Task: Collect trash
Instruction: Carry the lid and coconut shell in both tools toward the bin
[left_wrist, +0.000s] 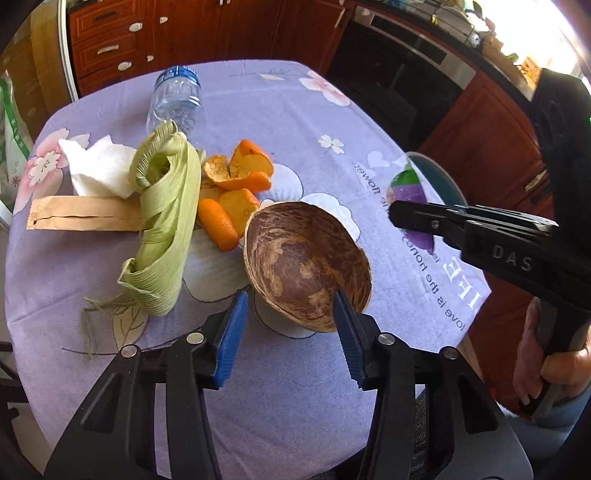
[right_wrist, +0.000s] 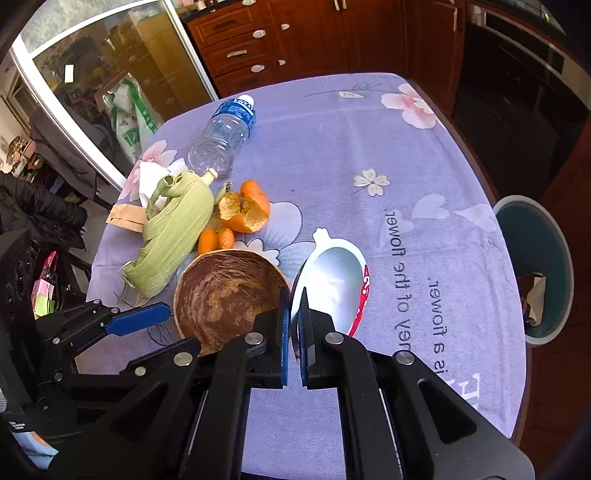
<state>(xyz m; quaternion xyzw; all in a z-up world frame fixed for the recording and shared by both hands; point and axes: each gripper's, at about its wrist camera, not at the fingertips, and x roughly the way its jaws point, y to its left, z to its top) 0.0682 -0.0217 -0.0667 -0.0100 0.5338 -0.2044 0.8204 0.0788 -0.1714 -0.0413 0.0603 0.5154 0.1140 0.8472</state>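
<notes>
Left wrist view: our left gripper (left_wrist: 290, 321) is spread wide, nothing held, fingers straddling the near rim of the coconut shell (left_wrist: 306, 264), likely lining up a grab. Corn husk (left_wrist: 162, 221), orange peels (left_wrist: 236, 184), napkin (left_wrist: 99, 166), paper sleeve (left_wrist: 81, 218), bottle (left_wrist: 177, 99) lie beyond.

Right wrist view: our right gripper (right_wrist: 293, 332) is pinched nearly closed on the edge of a foil lid (right_wrist: 334, 284), presumably bound for the bin (right_wrist: 535, 269) past the table edge. Bin contents hard to make out.

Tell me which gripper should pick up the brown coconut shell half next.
Left. The left gripper is open with its blue pads either side of the brown coconut shell half's near rim. The right gripper is shut on a white foil lid.
</notes>
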